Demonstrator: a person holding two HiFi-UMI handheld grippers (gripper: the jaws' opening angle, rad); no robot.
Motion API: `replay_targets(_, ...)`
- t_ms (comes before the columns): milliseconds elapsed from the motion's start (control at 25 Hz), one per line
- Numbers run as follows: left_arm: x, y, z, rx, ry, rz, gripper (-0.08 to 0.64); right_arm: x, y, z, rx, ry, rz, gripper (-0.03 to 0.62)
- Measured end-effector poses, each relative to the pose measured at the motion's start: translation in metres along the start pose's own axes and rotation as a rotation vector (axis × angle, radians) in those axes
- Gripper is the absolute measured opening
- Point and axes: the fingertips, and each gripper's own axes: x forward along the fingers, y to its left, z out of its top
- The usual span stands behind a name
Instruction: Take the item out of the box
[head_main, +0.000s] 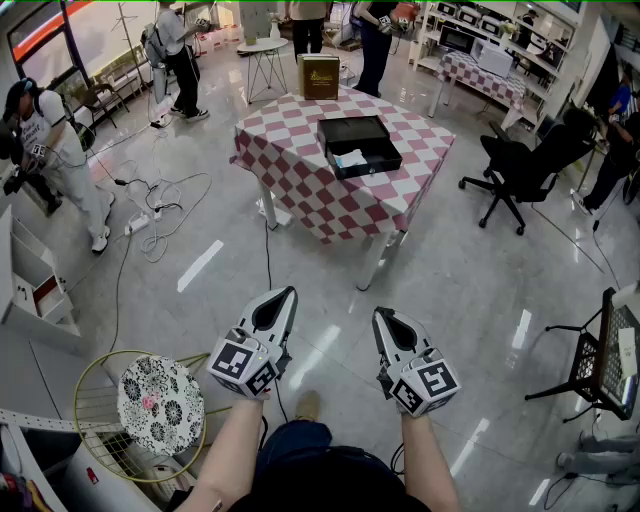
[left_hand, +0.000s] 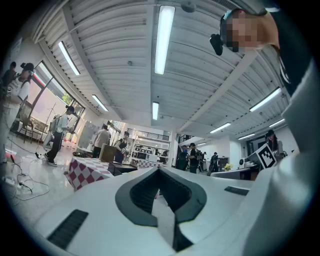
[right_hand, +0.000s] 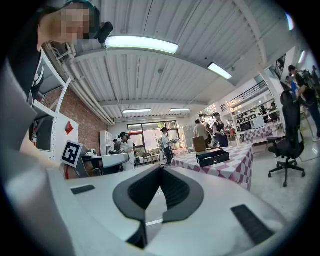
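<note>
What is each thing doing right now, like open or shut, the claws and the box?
Left claw: shut, empty, held level.
Right claw: shut, empty, held level.
Black box: open, on the checked table.
White item: lying inside the box.
Brown lid: off, standing upright behind the box.

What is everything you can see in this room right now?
Table: one, red-and-white checked cloth, mid-floor ahead.
Box: one, black, open, on the table.
Item: one, white, inside the box.
Brown case: one, upright, table's far edge.
Office chair: one, black, right of the table.
Cables: several, dark, floor at left.
People: several, around the room's edges.
Left gripper: one, white, shut, empty, near foreground.
Right gripper: one, white, shut, empty, beside it.
</note>
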Motion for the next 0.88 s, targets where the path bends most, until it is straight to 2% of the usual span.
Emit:
replay_targets(560, 0.053, 0.097, 0.001, -0.011, 0.008, -0.055, 0.002, 0.103, -0.022, -0.003, -0.007, -0.018, -0.063, 0.003)
replay_targets(880, 0.066, 0.123, -0.004, -0.025, 0.013, -0.066, 0.002, 0.126, -0.031, -0.009, 0.001, -0.006, -0.091, 0.005)
